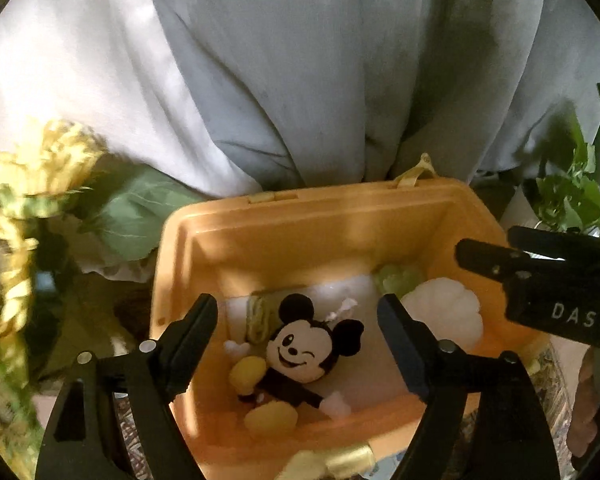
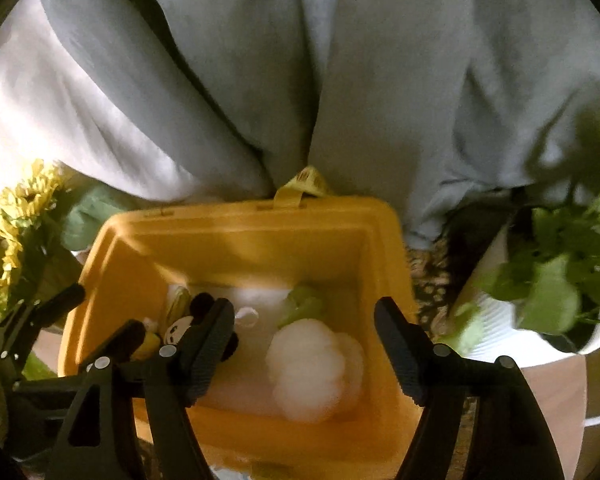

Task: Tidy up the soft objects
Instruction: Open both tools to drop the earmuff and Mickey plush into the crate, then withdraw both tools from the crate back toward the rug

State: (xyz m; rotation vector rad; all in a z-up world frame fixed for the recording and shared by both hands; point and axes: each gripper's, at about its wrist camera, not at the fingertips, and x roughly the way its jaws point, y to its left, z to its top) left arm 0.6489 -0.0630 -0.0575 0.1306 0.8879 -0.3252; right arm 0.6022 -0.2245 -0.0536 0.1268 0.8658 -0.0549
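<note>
Both units over the yellow bin [image 1: 300,216], pointing steeply down into it.

Left hand-held gripper [image 1: 298,334]: jaws spread wide, gripping nothing. The mouse plush [image 1: 296,356] lies on the bin floor on its back, directly between and below the fingertips, head toward 12 o'clock, feet toward 6; I see no pad contact.

Right hand-held gripper [image 2: 304,332]: jaws also apart, empty. The white puffy plush [image 2: 314,372] lies on the bin floor between its fingers, nearer 6 o'clock, apart from both pads. A green soft item [image 2: 304,304] sits just at 12 o'clock of the white plush. In the right wrist view, the mouse plush is at 9 o'clock, mostly hidden behind the fingers.

Grey curtain [image 1: 300,60] behind the bin; yellow artificial flowers [image 2: 8,232] at 9 o'clock.
</note>
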